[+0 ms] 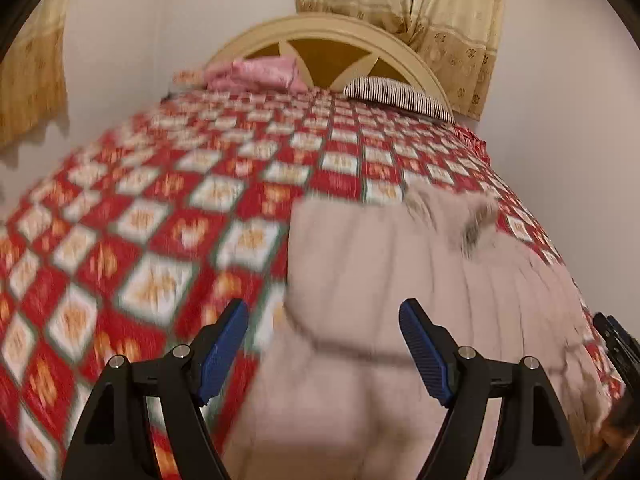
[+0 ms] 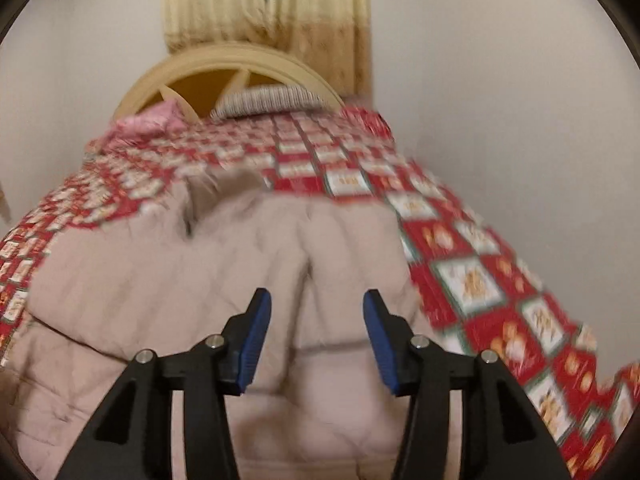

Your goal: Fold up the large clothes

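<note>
My left tool [image 1: 323,346] hangs with its blue pads spread wide and nothing between them, poised over the left edge of the padded beige jacket [image 1: 420,280]. My right tool [image 2: 317,340] is parted too and empty, above the jacket's middle seam. The jacket lies flat on the red patchwork bedspread [image 1: 160,208], fur-trimmed hood [image 1: 452,216] pointing toward the headboard [image 1: 332,36]. Beyond are a pink pillow [image 1: 256,74] and a striped pillow [image 1: 396,94]. The padding looks thick and slick, so I judge a shallow pinch could slip, or catch the bedspread along with it. Both views are smeared; edges are hard to place.
</note>
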Action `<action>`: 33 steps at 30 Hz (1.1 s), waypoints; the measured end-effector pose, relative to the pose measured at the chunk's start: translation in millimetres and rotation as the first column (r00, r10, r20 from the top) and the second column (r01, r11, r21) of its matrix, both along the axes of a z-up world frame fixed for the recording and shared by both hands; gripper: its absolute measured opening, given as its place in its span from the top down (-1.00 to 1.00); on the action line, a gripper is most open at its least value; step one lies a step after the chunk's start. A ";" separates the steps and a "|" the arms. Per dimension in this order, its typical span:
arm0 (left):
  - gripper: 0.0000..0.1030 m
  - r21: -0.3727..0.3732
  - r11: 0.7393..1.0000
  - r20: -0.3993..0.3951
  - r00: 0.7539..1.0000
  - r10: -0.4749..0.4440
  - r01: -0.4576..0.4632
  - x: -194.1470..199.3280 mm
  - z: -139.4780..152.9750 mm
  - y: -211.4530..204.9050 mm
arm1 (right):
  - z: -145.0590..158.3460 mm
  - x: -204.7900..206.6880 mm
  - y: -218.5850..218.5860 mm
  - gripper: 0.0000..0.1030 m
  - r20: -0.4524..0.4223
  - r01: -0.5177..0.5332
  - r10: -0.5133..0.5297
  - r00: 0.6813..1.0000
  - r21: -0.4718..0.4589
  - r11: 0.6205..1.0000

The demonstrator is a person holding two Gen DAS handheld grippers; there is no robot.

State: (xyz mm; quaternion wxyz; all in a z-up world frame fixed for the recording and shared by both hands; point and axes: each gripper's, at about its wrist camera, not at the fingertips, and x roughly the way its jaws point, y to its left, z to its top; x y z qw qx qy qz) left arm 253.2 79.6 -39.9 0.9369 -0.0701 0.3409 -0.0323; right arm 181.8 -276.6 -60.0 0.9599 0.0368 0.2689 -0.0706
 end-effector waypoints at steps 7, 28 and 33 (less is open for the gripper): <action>-0.52 0.041 0.997 -0.068 0.995 0.072 -0.070 91.5 -16.5 -22.9 | -19.0 75.9 37.8 0.15 -0.147 -0.144 0.145 0.978 0.016 0.989; -0.62 -0.063 0.990 -0.019 0.992 0.122 -0.123 91.0 -85.0 -25.8 | 32.1 183.2 25.5 -0.94 -0.158 -0.068 0.100 0.982 0.193 0.979; -0.62 -0.109 0.983 0.005 0.989 0.150 -0.149 91.2 -83.1 -17.5 | 16.8 268.3 22.6 -0.83 -0.289 0.050 0.012 0.957 0.208 0.977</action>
